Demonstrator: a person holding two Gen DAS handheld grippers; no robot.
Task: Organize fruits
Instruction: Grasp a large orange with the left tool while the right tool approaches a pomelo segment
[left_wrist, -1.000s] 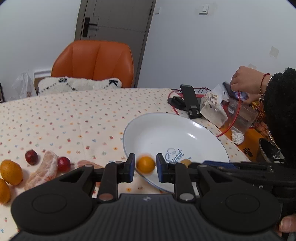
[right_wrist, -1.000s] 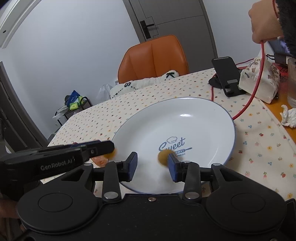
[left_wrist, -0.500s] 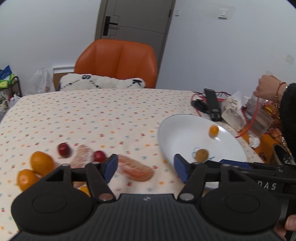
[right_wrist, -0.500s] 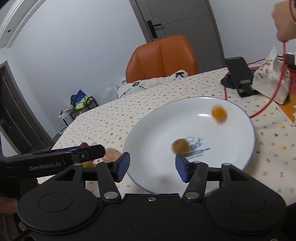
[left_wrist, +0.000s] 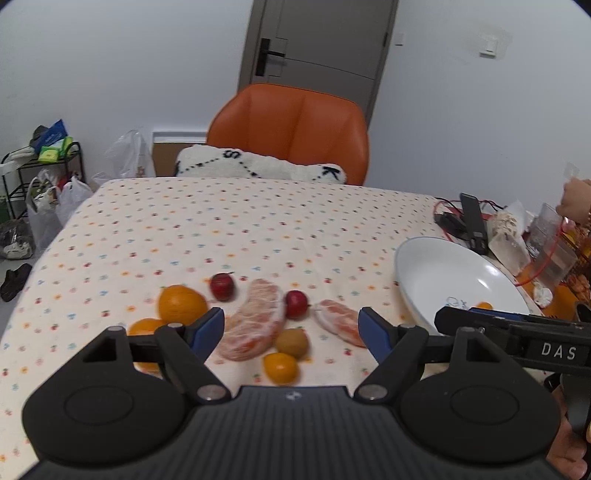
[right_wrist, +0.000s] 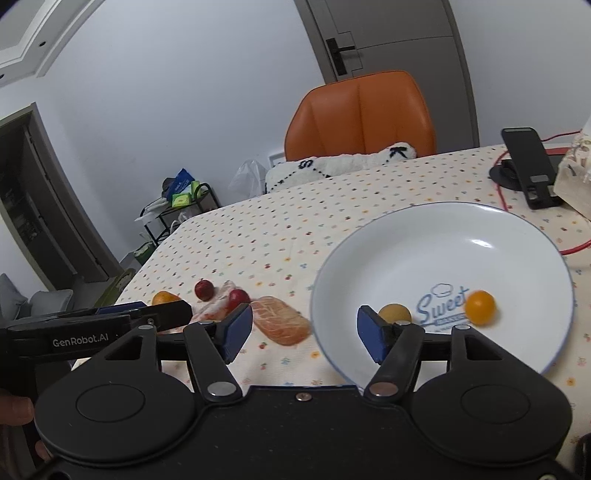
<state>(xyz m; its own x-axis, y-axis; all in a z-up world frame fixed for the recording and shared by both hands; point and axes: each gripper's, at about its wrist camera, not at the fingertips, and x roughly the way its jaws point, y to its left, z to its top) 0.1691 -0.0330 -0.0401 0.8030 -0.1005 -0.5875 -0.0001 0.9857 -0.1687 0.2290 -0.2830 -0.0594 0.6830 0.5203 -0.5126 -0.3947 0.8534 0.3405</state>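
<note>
left gripper (left_wrist: 291, 325) spread wide, right gripper (right_wrist: 304, 325) spread wide, 2 fruits in plate (right_wrist: 424, 236)

The left gripper (left_wrist: 291, 325) is held level, low and forward, with its jaws spread wide and nothing gripped between the blue pads (left_wrist: 208, 326). The right gripper (right_wrist: 304, 328) is held the same way, jaws wide apart and empty. Part of a hand (left_wrist: 567, 456) is seen at the lower right edge of the left wrist view.
</note>
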